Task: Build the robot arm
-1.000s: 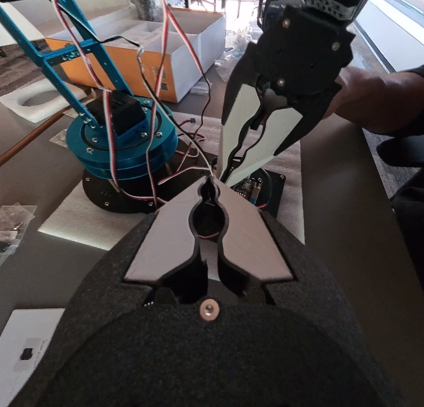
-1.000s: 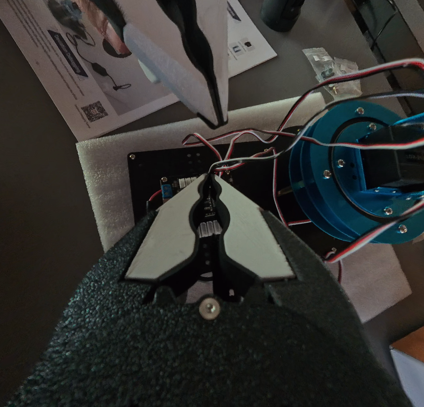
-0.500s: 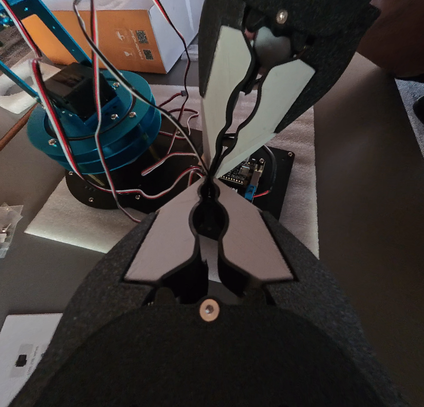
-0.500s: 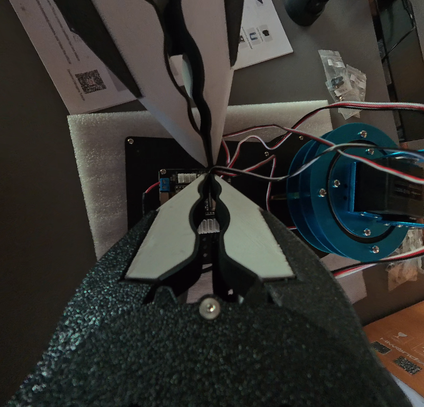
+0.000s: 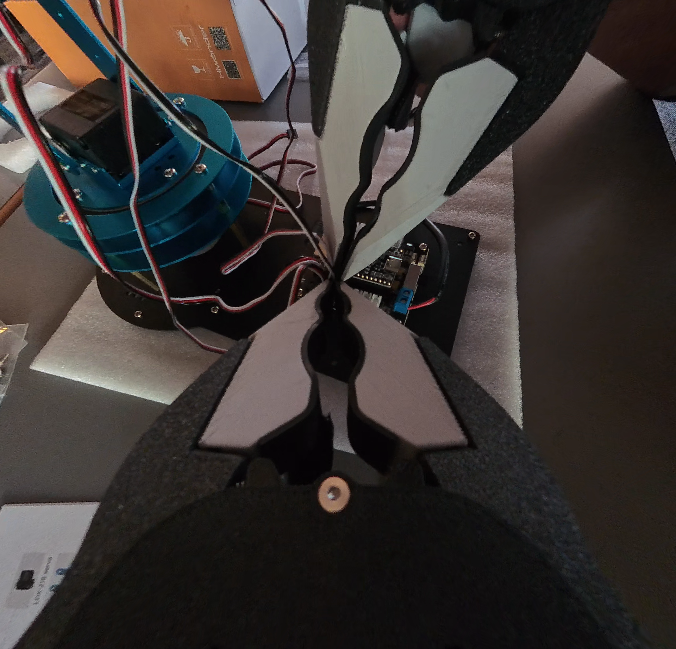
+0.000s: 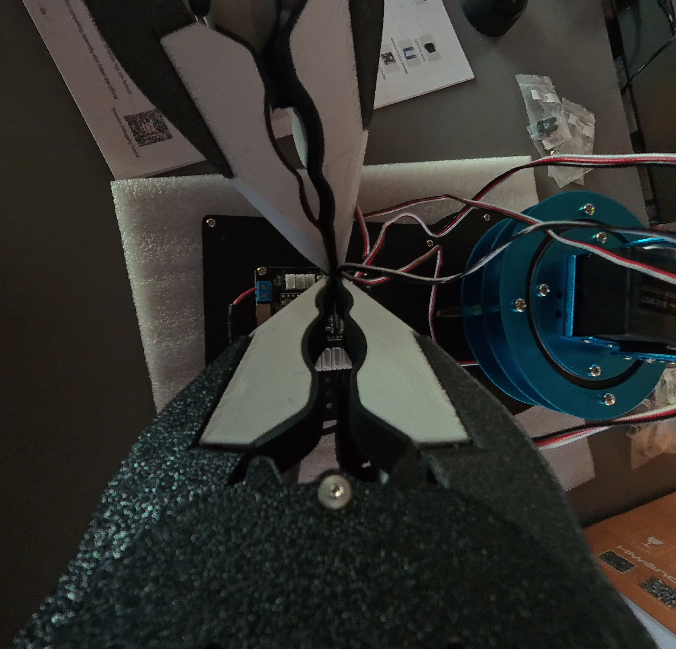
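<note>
My left gripper [image 5: 333, 288] is shut, with a bundle of black, white and red servo wires [image 5: 278, 195] pinched at its tips. My right gripper [image 6: 333, 280] is also shut on the same wires [image 6: 402, 276]. The two grippers meet tip to tip just above a small control board [image 5: 397, 271], which also shows in the right wrist view [image 6: 292, 283]. The right gripper comes down from above in the left wrist view [image 5: 342, 271]. The wires run to a blue round robot-arm base [image 5: 153, 210] carrying a black servo [image 5: 106, 126].
The board sits on a black baseplate [image 5: 455, 302] on a white foam sheet [image 6: 161, 265]. An orange and white box [image 5: 161, 45] stands behind. A printed sheet [image 6: 109, 93], bags of small parts [image 6: 556, 119] and a dark cylinder [image 6: 501, 1] lie on the grey table. Left and right tips are no more than a few centimetres apart. My left gripper's tips are some 25 cm from the dark cylinder [image 6: 501, 1].
The two grippers have moved closer together until their tips meet over the board, both still shut on the wires. The blue base has shifted left in the left wrist view.
</note>
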{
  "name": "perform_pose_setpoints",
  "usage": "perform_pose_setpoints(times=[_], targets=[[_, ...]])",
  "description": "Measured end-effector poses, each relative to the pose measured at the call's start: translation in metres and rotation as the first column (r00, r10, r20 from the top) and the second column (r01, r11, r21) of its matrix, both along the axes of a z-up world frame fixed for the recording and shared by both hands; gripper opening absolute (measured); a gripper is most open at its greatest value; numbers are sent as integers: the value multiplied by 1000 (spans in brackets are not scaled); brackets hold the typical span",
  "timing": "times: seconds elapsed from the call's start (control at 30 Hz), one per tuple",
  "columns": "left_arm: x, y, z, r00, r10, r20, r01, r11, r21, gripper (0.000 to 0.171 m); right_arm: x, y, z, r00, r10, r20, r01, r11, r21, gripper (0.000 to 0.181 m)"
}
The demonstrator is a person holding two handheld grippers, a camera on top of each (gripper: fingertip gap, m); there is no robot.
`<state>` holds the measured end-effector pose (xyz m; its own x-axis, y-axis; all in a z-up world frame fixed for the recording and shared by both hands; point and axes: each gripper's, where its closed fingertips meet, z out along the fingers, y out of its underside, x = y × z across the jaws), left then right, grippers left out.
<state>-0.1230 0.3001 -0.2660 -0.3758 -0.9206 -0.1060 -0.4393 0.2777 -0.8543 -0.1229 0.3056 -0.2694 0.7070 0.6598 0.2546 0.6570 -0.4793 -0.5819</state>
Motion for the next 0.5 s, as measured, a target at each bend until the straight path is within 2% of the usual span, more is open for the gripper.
perform_pose_setpoints(times=[0.17,0.27,0.37,0.5], targets=[[-1,1,0,1000,0,-4,0,1000,16,0,-1,0,0,1000,0,14,0,1000,-16,0],[-4,2,-4,1000,-6,-28,6,1000,3,0,-1,0,2,994,-12,-110,10,1000,-22,0],[-5,2,-7,1000,-13,-25,12,999,-42,0,6,-1,5,990,-16,-143,17,1000,2,1],[-3,3,-1,1000,-14,0,14,998,-56,0,1,-5,12,989,52,-138,-44,997,60,0]])
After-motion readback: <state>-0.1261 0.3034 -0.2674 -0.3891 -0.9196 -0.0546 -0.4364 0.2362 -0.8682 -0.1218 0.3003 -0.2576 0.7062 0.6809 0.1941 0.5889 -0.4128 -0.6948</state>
